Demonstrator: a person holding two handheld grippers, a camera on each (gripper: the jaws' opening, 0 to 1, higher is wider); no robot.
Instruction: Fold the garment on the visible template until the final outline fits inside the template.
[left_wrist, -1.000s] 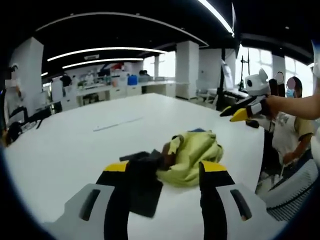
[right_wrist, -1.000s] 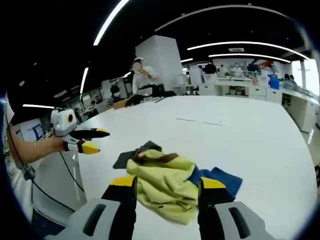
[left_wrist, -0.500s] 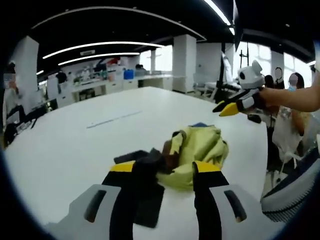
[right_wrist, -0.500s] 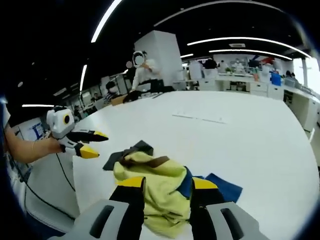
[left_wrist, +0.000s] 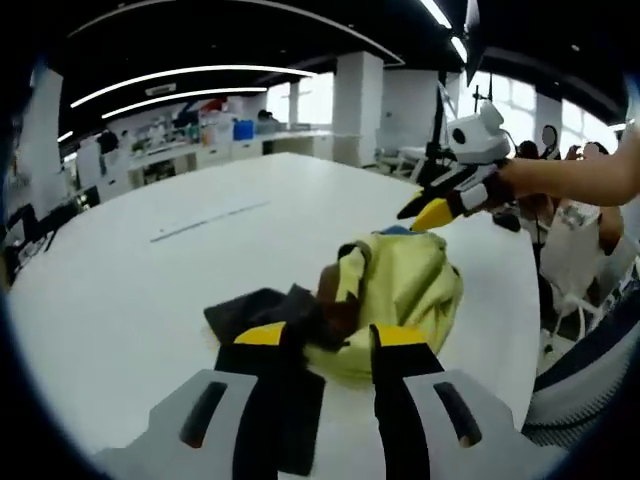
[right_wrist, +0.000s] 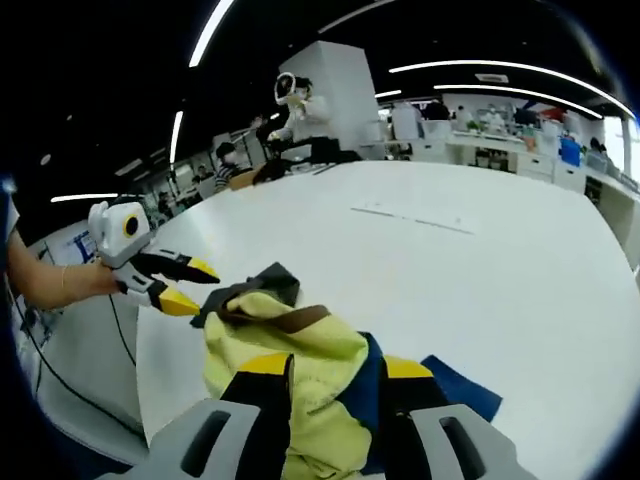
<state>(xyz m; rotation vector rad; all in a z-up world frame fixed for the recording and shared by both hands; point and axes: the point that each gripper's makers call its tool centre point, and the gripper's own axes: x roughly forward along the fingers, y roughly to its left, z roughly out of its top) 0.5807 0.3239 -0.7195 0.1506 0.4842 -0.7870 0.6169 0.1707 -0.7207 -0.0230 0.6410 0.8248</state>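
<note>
the garment (left_wrist: 400, 295), a yellow-green piece with a brown collar band and a dark blue part, lies crumpled in a heap on the white table (left_wrist: 150, 290), near the edge where the person stands. it partly rests on a dark flat sheet (left_wrist: 245, 310), which i judge to be the template; a blue corner (right_wrist: 460, 385) shows from under the heap in the right gripper view.

left tongs (left_wrist: 330, 335): jaws apart and released, straddling the near edge of the heap where the sheet meets the cloth; nothing is between them. in the right gripper view the left tongs (right_wrist: 190, 285) sit low at the dark corner, judged positioned to pick up a hem.

right tongs (right_wrist: 325, 365): jaws parted, with yellow and blue cloth bunched between them; whether they press it i cannot tell. in the left gripper view the right tongs (left_wrist: 425, 210) point down at the far side of the heap.

judgement: folding has not begun; the bundle must first be spread flat.
</note>
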